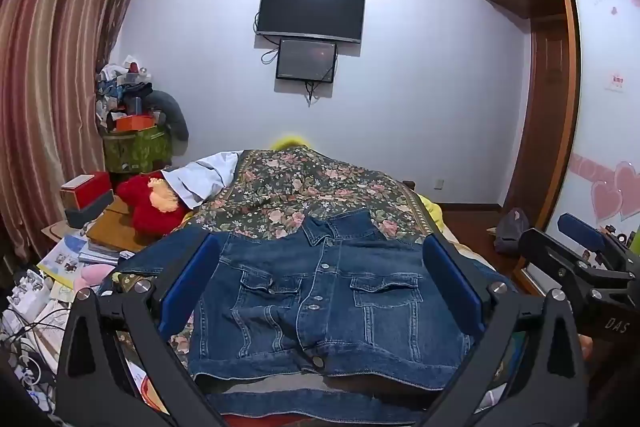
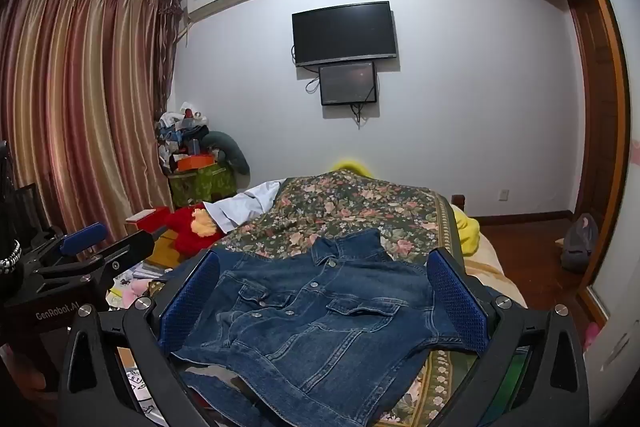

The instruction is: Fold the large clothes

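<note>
A dark blue denim jacket (image 1: 320,307) lies front-up on the bed with the dark floral bedspread (image 1: 300,187), at the near end of it. Its collar points away towards the far wall with the black wall-mounted television (image 1: 311,11), and its hem lies nearest the cameras, so its long axis from collar to hem runs along the bed. The button placket runs down the middle, with a flapped chest pocket on each side. One sleeve spreads out to the left, over the bed's edge near a red plush toy (image 1: 150,205).

The left gripper (image 1: 320,291) hovers above the jacket, its blue-padded fingers (image 1: 188,287) spread wide apart and holding nothing, one on each side of the jacket's body. The right gripper (image 2: 324,303) hovers likewise, its fingers (image 2: 456,303) wide apart and empty. In the right wrist view the jacket (image 2: 320,327) looks turned, collar to the upper right, and the left gripper (image 2: 92,247) appears at the left edge.
</note>
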Motion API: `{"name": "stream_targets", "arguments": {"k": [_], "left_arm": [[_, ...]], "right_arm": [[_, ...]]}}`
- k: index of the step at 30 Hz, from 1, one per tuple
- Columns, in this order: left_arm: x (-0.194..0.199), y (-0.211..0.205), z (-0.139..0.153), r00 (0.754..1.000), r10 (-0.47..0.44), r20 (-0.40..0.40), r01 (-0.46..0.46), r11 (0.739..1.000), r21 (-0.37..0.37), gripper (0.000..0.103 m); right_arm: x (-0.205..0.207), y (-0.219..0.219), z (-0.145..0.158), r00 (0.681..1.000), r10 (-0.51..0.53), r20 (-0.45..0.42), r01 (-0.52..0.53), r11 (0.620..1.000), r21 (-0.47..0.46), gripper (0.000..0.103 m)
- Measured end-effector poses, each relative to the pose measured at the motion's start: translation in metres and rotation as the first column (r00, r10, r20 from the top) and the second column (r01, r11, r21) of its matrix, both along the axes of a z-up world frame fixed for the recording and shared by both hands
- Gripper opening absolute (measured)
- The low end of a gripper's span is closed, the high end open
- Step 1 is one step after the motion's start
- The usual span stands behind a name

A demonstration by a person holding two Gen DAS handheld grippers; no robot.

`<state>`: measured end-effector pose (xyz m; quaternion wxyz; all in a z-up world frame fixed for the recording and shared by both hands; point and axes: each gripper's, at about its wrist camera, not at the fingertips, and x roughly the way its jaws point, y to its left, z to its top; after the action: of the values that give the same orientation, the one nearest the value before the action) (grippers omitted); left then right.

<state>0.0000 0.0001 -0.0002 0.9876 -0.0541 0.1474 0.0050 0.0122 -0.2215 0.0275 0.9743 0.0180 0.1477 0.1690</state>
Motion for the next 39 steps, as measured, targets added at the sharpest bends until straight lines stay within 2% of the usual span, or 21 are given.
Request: {"name": "stream_targets", "arguments": {"k": [39], "left_arm": [[0.0029, 0.0039, -0.0049, 1.000, 0.012, -0.010, -0.012, 1.000, 0.021, 0.103]], "right_arm": [[0.0050, 0.0038, 0.0010, 1.000, 0.003, -0.008, -0.003, 1.000, -0.002, 0.103]]}}
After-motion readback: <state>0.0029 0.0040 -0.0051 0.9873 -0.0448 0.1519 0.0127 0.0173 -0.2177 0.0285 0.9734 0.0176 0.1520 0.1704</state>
